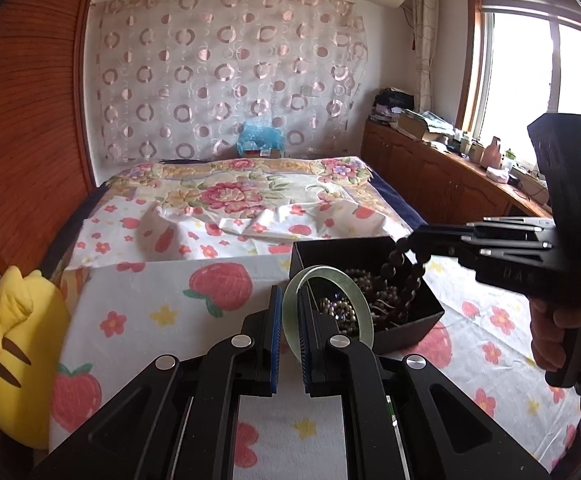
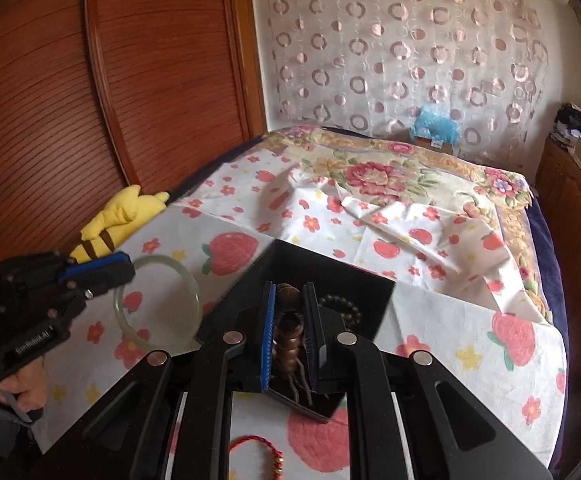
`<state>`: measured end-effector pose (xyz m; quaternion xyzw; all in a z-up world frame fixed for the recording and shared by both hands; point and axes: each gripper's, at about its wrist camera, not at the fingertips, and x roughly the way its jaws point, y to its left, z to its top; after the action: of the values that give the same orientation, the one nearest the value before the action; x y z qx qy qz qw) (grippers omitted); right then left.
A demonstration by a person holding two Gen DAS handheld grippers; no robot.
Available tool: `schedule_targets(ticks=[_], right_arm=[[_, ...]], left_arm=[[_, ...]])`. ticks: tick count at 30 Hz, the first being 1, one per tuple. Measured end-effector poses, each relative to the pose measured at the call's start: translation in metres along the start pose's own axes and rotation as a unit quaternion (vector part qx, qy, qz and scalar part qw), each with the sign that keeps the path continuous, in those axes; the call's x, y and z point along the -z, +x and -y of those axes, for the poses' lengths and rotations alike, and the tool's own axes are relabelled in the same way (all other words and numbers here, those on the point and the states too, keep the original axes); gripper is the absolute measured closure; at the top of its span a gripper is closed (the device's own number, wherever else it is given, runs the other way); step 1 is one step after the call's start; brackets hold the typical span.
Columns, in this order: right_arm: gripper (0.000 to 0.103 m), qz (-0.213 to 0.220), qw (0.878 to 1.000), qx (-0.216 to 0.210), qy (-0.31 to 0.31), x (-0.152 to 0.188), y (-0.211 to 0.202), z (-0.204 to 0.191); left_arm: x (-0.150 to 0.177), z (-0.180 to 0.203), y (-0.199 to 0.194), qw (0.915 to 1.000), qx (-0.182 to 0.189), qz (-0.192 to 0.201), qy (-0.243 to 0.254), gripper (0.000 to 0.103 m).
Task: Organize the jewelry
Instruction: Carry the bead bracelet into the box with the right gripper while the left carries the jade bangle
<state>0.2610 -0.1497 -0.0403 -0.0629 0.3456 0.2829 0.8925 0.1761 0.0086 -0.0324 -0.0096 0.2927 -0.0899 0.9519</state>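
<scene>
Now left gripper (image 1: 289, 316) nearly closed, pinching pale green jade bangle (image 1: 322, 304) — bangle upright at lower centre of left view, just beside black box (image 1: 410, 328). Right gripper (image 2: 290, 332) clamped on dark wooden bead strand (image 2: 288, 330) — strand hangs over box, centre frame. Red cord bracelet (image 2: 258, 450) lies on strawberry-print sheet (image 2: 450, 320), bottom centre.

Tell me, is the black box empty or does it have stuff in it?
Not empty: the black box holds a heap of bead strands.
</scene>
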Motion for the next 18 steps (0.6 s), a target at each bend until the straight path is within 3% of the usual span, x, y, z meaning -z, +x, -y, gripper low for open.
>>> schedule_targets(ticks=[18], right_arm=[[0.086,-0.012,0.999,0.034,0.025,0.048,-0.012,0.048]], left_arm=[[-0.017,0.04,0.066,0.9986,0.002,-0.038,0.036,0.096]])
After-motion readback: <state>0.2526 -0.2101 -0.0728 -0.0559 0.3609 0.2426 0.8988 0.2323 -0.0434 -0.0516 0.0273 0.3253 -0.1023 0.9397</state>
